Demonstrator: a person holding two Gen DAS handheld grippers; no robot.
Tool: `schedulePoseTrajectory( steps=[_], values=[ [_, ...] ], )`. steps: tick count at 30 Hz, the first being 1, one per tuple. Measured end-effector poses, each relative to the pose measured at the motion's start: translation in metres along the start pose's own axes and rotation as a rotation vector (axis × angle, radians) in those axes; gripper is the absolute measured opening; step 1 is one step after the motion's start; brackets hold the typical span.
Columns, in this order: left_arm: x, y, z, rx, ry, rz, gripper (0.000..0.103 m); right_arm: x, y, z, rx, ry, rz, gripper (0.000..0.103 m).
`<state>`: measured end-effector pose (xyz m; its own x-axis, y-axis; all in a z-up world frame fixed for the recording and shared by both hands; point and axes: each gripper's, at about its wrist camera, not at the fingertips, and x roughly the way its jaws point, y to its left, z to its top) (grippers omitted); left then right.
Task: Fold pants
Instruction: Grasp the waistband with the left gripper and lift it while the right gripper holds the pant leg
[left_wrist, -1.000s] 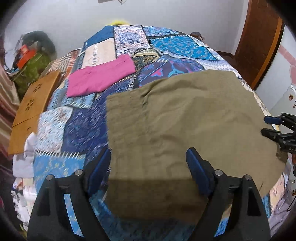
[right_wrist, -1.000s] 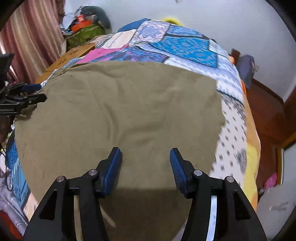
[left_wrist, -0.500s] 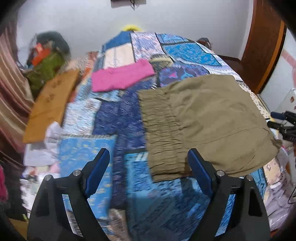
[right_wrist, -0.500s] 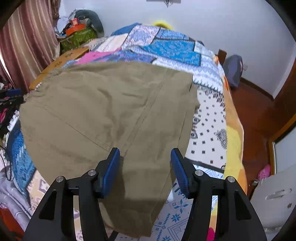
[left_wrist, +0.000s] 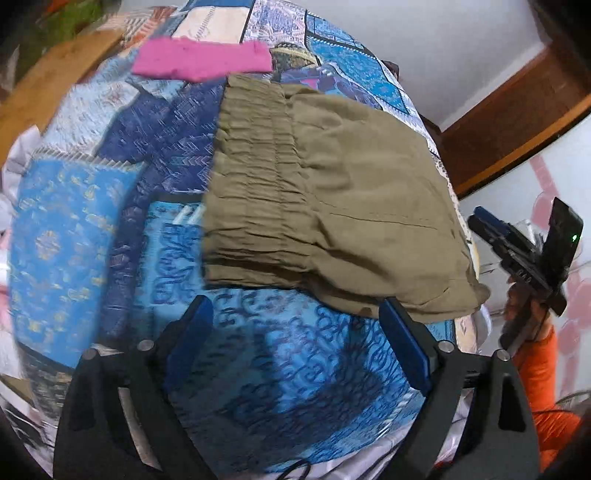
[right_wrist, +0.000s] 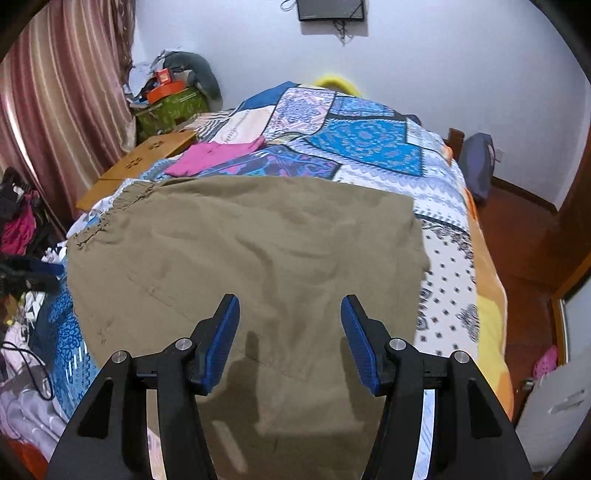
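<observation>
- Left wrist view: my left tongs (left_wrist: 293, 334) stand wide apart with nothing between them, hovering over the blue patchwork bedspread (left_wrist: 77, 229) at the near edge of the bed.
- The olive pants (left_wrist: 332, 199) lie flat on the bedspread just beyond the tongs, their gathered waistband on the left side and the rest running off to the right.
- The right blue fingertip (left_wrist: 400, 338) sits just at the near edge of the pants; I cannot tell whether it touches the cloth.
- A pink garment (left_wrist: 201, 62) lies farther up the bed, near the top corner of the waistband.
- The right tongs (left_wrist: 491, 230) show at the frame's right, beside the far end of the pants; I cannot tell their spread from here.
- Right wrist view: my right tongs (right_wrist: 290, 332) are wide and empty, held over the pants (right_wrist: 258, 254).
- The pants cover the near part of the bed, waistband at the left, the near end hanging toward me.
- The pink garment (right_wrist: 214, 155) lies beyond, by a wooden board (right_wrist: 147, 158).
</observation>
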<state>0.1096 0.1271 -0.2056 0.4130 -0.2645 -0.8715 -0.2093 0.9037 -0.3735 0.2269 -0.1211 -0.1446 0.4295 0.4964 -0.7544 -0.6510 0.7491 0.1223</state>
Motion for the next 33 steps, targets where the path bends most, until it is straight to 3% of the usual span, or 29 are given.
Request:
schedulePoseTrajectory(
  steps=[4,13,16,20,23,27,33],
  values=[
    [0.009,-0.012,0.006,0.006,-0.019,-0.007,0.101,0.017,0.006,-0.004,-0.039,0.032,-0.019,0.053],
    [0.017,0.000,0.037,-0.122,-0.088,-0.101,0.101,0.034,-0.006,-0.014,0.027,0.062,0.050,0.053],
    [0.022,0.001,0.049,-0.146,-0.129,-0.030,0.087,0.033,-0.004,-0.016,0.020,0.060,0.048,0.053],
    [0.027,-0.007,0.061,-0.091,-0.171,0.074,0.063,0.034,-0.004,-0.016,0.032,0.059,0.046,0.053],
    [0.025,-0.012,0.066,-0.040,-0.211,0.125,0.052,0.033,-0.005,-0.015,0.039,0.061,0.045,0.053],
    [0.020,-0.022,0.071,0.031,-0.241,0.172,0.043,0.032,-0.005,-0.014,0.043,0.065,0.046,0.053],
    [0.003,-0.057,0.071,0.231,-0.294,0.284,0.037,0.016,-0.013,-0.016,0.057,0.071,0.019,0.053]
  ],
)
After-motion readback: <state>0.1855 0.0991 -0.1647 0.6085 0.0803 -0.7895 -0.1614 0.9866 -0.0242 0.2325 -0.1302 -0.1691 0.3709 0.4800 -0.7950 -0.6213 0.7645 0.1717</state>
